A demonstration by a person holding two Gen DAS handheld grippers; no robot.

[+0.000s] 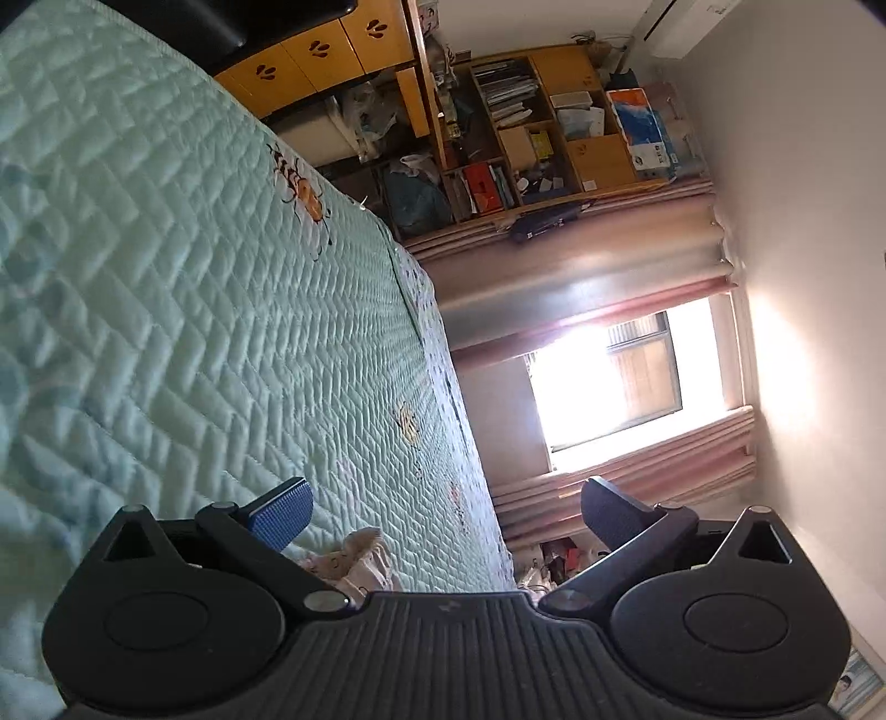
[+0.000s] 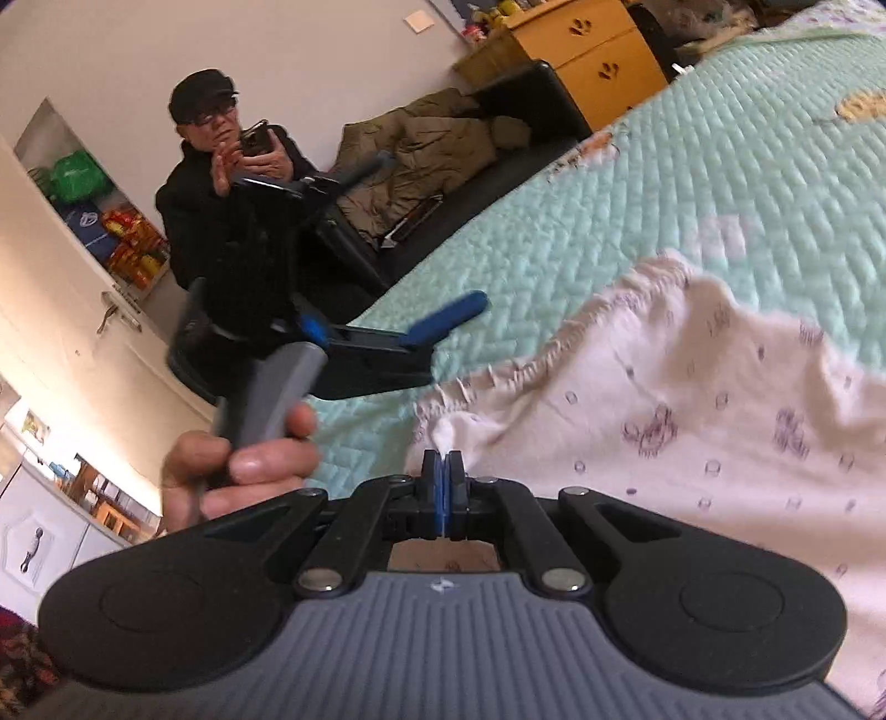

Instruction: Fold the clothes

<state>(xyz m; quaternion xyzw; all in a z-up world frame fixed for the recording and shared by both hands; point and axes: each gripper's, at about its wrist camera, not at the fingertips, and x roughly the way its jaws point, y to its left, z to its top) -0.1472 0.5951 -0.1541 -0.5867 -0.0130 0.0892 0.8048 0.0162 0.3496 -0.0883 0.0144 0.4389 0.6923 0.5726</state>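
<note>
A white garment with small purple prints and a frilled edge lies on the mint quilted bedspread. My right gripper is shut on a pinch of its near edge. A hand holds my left gripper by a grey handle, left of the garment and off the bed's side, rolled so one blue finger is below the other. In the left wrist view, my left gripper stands wide open with nothing between its pads, and a bit of the garment shows just beyond it.
A person in dark clothes sits on a black sofa beside the bed, holding a phone. An olive jacket lies on the sofa. Wooden cabinets, cluttered shelves and a bright curtained window line the walls.
</note>
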